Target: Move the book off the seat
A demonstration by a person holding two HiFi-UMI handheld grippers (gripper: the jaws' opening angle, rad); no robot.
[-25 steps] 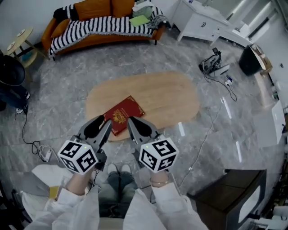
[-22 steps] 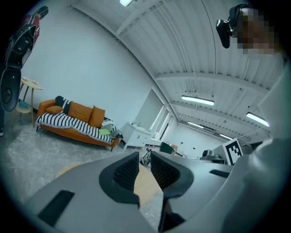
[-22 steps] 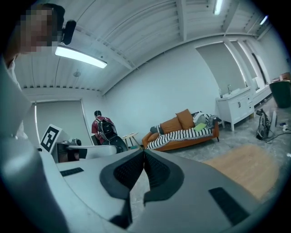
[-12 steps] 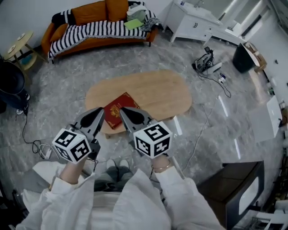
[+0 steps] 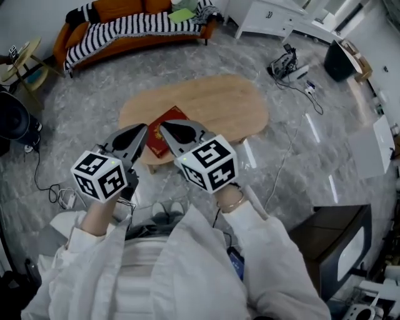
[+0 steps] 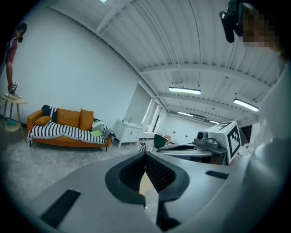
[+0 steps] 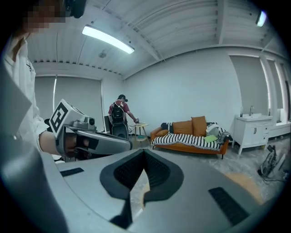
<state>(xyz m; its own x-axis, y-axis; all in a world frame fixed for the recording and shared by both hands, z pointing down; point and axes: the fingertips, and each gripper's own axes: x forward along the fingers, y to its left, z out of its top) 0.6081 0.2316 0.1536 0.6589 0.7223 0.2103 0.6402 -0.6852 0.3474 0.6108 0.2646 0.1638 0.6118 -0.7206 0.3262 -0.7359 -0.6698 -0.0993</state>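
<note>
The red book [image 5: 155,139] lies flat on the oval wooden table [image 5: 225,106], near its front left edge. I hold both grippers side by side above that edge, jaws pointing toward the book. My left gripper [image 5: 142,129] is shut with nothing in it, and in its own view the pads [image 6: 145,157] meet. My right gripper [image 5: 164,125] is also shut and empty, its tip hiding part of the book. In the right gripper view its closed jaws [image 7: 144,152] fill the lower half of the picture. Neither gripper touches the book.
An orange sofa [image 5: 125,25] with a striped blanket stands at the back, a green item [image 5: 181,14] on its seat. A white cabinet [image 5: 275,15], floor cables [image 5: 290,62] and a dark cabinet [image 5: 331,250] are on the right. A person [image 7: 119,116] stands by a small side table [image 5: 19,53].
Both grippers have moved forward over the table's near edge, closer to the book. The left jaws have come together. The book has not moved on the table.
</note>
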